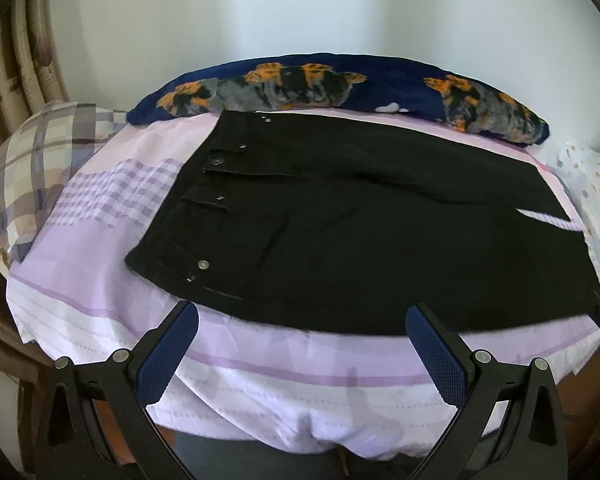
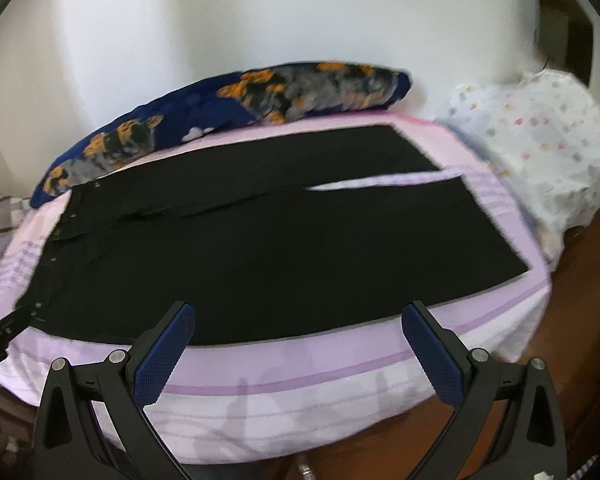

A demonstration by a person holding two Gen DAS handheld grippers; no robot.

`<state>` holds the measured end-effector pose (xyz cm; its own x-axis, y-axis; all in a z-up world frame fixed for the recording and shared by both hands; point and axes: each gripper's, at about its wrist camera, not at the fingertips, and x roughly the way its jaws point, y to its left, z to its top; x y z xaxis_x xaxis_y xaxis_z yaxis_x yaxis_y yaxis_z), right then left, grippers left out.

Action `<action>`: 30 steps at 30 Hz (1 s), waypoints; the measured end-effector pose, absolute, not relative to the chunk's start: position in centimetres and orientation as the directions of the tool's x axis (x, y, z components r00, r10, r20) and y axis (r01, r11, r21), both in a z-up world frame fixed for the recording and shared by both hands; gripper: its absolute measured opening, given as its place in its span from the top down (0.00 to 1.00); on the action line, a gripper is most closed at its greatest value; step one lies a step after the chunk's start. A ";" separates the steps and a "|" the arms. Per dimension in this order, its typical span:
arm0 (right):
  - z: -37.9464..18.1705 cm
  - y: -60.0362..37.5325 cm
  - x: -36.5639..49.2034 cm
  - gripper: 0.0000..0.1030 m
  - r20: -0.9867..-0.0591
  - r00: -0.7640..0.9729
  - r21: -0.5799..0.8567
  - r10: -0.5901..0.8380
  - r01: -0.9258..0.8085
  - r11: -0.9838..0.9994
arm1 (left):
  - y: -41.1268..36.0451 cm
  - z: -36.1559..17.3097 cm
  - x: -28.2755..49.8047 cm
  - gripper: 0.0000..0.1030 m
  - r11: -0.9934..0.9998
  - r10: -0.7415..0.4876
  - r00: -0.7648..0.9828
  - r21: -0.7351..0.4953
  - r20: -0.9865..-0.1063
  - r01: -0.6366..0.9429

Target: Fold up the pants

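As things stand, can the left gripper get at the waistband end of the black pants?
Probably yes. The left gripper is open and empty, hovering at the near edge of the black pants, whose waistband lies flat and uncovered on the bedsheet, ahead and to its left. Nothing stands between them.

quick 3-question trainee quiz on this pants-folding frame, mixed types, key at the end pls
1. True or false: the left gripper is shut on the black pants.
2. On which side of the left wrist view does the waistband lie? A) left B) right
3. Fill in: behind the pants, by the wall, lies a dark blue ____ with an orange pattern.

Key: 1 false: both it and the right gripper are open, holding nothing. 2 A. 3 blanket.
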<state>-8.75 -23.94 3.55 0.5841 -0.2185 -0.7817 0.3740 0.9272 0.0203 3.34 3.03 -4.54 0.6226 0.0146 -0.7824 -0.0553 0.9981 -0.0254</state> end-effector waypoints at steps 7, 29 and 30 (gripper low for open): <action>3.6 -23.4 -4.0 0.00 -0.804 0.590 0.113 -0.081 0.285 0.952 | 8.0 -3.7 8.4 0.00 0.992 0.017 0.618 -0.063 -0.786 -0.107; 1.2 -22.9 14.9 0.00 -0.819 0.568 0.223 0.082 0.183 0.958 | 23.2 -7.9 35.6 0.47 0.842 -0.434 0.494 -0.534 -0.754 -0.075; 0.9 -22.8 15.7 0.00 -0.824 0.561 0.219 0.082 0.182 0.959 | 23.5 -8.8 36.8 0.47 0.834 -0.447 0.475 -0.545 -0.758 -0.085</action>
<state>15.72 -22.79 0.86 0.5612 0.0816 -0.8237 0.1816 0.9588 0.2187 36.77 23.47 -8.78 0.4747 -0.4468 -0.7583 -0.0850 0.8343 -0.5448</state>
